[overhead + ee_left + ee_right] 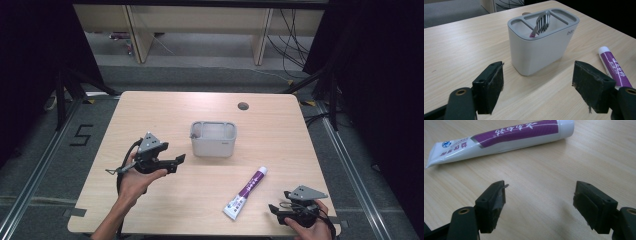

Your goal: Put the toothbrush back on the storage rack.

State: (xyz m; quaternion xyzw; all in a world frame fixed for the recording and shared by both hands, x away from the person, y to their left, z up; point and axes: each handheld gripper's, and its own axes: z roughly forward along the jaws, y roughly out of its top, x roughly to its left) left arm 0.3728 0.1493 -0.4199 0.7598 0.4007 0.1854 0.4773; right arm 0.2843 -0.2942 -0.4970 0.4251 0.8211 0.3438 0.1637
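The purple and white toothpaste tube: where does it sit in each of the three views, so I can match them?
High view: the purple and white toothpaste tube lies diagonally right of centre, near the table's front edge.
Left gripper view: at the right edge, cap pointing away.
Right gripper view: across the top, cap at right.
Shared landmark: the light wooden tabletop; the grey toothbrush holder also appears in the left gripper view.

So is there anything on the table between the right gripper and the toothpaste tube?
Nothing visible. The right gripper is open, with bare wood between its jaws and the toothpaste tube. The toothbrush holder stands farther back.
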